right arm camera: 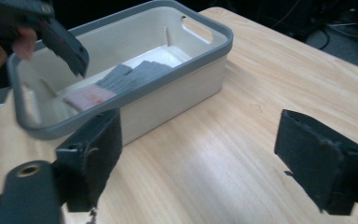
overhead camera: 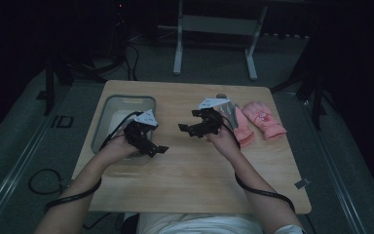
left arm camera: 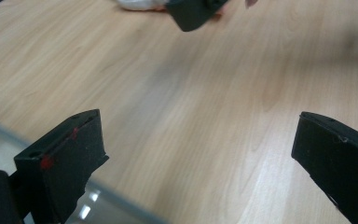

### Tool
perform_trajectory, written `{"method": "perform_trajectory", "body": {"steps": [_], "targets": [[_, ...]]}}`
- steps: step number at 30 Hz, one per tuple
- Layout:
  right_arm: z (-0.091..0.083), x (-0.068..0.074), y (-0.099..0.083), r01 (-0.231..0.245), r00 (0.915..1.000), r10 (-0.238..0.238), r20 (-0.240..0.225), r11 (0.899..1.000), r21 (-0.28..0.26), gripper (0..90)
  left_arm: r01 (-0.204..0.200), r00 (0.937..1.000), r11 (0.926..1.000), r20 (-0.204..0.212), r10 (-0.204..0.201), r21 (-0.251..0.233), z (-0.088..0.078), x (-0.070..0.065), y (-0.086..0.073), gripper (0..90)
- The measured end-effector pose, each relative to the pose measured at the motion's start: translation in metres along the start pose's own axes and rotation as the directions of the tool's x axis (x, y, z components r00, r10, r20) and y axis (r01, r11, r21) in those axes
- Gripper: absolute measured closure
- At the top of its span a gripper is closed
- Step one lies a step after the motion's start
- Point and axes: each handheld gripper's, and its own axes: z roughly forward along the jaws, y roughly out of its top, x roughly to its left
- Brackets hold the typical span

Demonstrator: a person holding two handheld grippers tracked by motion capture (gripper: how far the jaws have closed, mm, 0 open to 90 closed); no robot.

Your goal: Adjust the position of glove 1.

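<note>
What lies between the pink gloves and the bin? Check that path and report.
Both grippers hang over that stretch: the right gripper nearest the pink gloves, the left gripper beside the bin. The tabletop between looks bare.

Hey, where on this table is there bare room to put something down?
The wide near half of the light wooden table, between the forearms and its front edge, is bare. So is the strip between the two claws. Crowded: the left side holds the grey-rimmed white plastic bin with a grey glove inside; the far right holds the pink gloves.
</note>
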Motion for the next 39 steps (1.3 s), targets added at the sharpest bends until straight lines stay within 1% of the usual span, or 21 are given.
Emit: {"method": "perform_trajectory", "body": {"steps": [2, 4, 5, 6, 12, 13, 17, 22, 23, 24, 25, 26, 27, 30, 31, 32, 33, 35, 36, 38, 39], "targets": [[-0.006, -0.002, -0.003, -0.010, 0.9999, 0.010, 0.009, 1.000, 0.016, 14.2, -0.018, 0.9998, 0.9998, 0.009, 0.018, 0.000, 0.006, -0.008, 0.004, 2.1], [-0.011, -0.005, -0.006, -0.062, 0.9980, 0.062, -0.012, 0.998, 0.006, 14.1, -0.031, 0.9993, 0.9994, 0.022, 0.031, -0.012, 0.010, -0.014, 0.007, 2.1], [-0.011, -0.005, -0.006, -0.062, 0.9980, 0.062, -0.012, 0.998, 0.006, 14.1, -0.031, 0.9993, 0.9994, 0.022, 0.031, -0.012, 0.010, -0.014, 0.007, 2.1], [-0.018, -0.006, -0.010, -0.077, 0.9970, 0.077, 0.010, 0.997, -0.007, 13.8, -0.027, 0.9991, 0.9993, 0.033, 0.028, -0.025, 0.014, -0.019, 0.011, 2.1], [-0.030, -0.008, -0.018, -0.051, 0.9987, 0.051, 0.007, 0.999, -0.001, 14.5, -0.056, 0.9961, 0.9975, 0.065, 0.058, -0.043, 0.028, -0.030, 0.015, 2.2], [-0.036, -0.011, -0.022, -0.032, 0.9990, 0.032, 0.031, 0.999, 0.009, 25.3, -0.062, 0.9950, 0.9971, 0.076, 0.065, -0.043, 0.035, -0.035, 0.015, 2.2], [-0.045, -0.020, -0.029, -0.029, 0.9980, 0.028, 0.056, 0.999, 0.017, 40.8, -0.082, 0.9919, 0.9961, 0.095, 0.085, -0.032, 0.049, -0.047, 0.014, 2.2], [-0.056, -0.033, -0.036, -0.056, 0.9929, 0.054, 0.105, 0.998, 0.010, 48.9, -0.103, 0.9887, 0.9941, 0.106, 0.106, -0.034, 0.061, -0.058, 0.011, 2.2], [-0.059, -0.037, -0.038, -0.065, 0.9910, 0.064, 0.117, 0.998, 0.005, 50.5, -0.113, 0.9865, 0.9927, 0.114, 0.117, -0.041, 0.065, -0.060, 0.009, 2.2], [-0.067, -0.046, -0.042, -0.081, 0.9852, 0.079, 0.152, 0.997, 0.002, 57.4, -0.113, 0.9852, 0.9928, 0.126, 0.117, -0.041, 0.070, -0.063, 0.005, 2.2], [-0.069, -0.050, -0.043, -0.083, 0.9825, 0.081, 0.168, 0.997, 0.002, 58.5, -0.109, 0.9849, 0.9935, 0.131, 0.112, -0.034, 0.073, -0.064, 0.003, 2.2], [-0.072, -0.055, -0.044, -0.088, 0.9787, 0.086, 0.186, 0.996, 0.004, 62.6, -0.108, 0.9853, 0.9937, 0.130, 0.111, -0.033, 0.076, -0.066, 0.000, 2.2], [-0.072, -0.055, -0.044, -0.088, 0.9787, 0.086, 0.186, 0.996, 0.004, 62.6, -0.108, 0.9853, 0.9937, 0.130, 0.111, -0.033, 0.076, -0.066, 0.000, 2.2], [-0.080, -0.068, -0.048, -0.092, 0.9648, 0.082, 0.250, 0.995, 0.030, 67.9, -0.113, 0.9859, 0.9930, 0.120, 0.116, -0.033, 0.083, -0.072, -0.008, 2.2], [-0.086, -0.078, -0.050, -0.098, 0.9581, 0.086, 0.273, 0.995, 0.030, 68.4, -0.122, 0.9862, 0.9919, 0.108, 0.125, -0.033, 0.086, -0.075, -0.013, 2.2], [-0.086, -0.078, -0.050, -0.098, 0.9581, 0.086, 0.273, 0.995, 0.030, 68.4, -0.122, 0.9862, 0.9919, 0.108, 0.125, -0.033, 0.086, -0.075, -0.013, 2.2], [-0.090, -0.087, -0.051, -0.100, 0.9491, 0.083, 0.304, 0.994, 0.038, 68.6, -0.119, 0.9871, 0.9920, 0.103, 0.123, -0.041, 0.088, -0.077, -0.016, 2.2], [-0.091, -0.091, -0.052, -0.105, 0.9468, 0.089, 0.309, 0.994, 0.037, 68.6, -0.106, 0.9888, 0.9931, 0.100, 0.111, -0.051, 0.090, -0.079, -0.020, 2.2], [-0.091, -0.103, -0.055, -0.122, 0.9382, 0.098, 0.332, 0.991, 0.051, 68.3, -0.094, 0.9898, 0.9934, 0.101, 0.100, -0.066, 0.091, -0.081, -0.025, 2.2], [-0.091, -0.106, -0.056, -0.124, 0.9362, 0.098, 0.338, 0.991, 0.059, 67.3, -0.089, 0.9904, 0.9935, 0.099, 0.096, -0.071, 0.091, -0.082, -0.027, 2.2], [-0.087, -0.114, -0.060, -0.129, 0.9345, 0.097, 0.343, 0.989, 0.073, 64.9, -0.086, 0.9917, 0.9933, 0.089, 0.093, -0.077, 0.092, -0.083, -0.030, 2.2]]}}
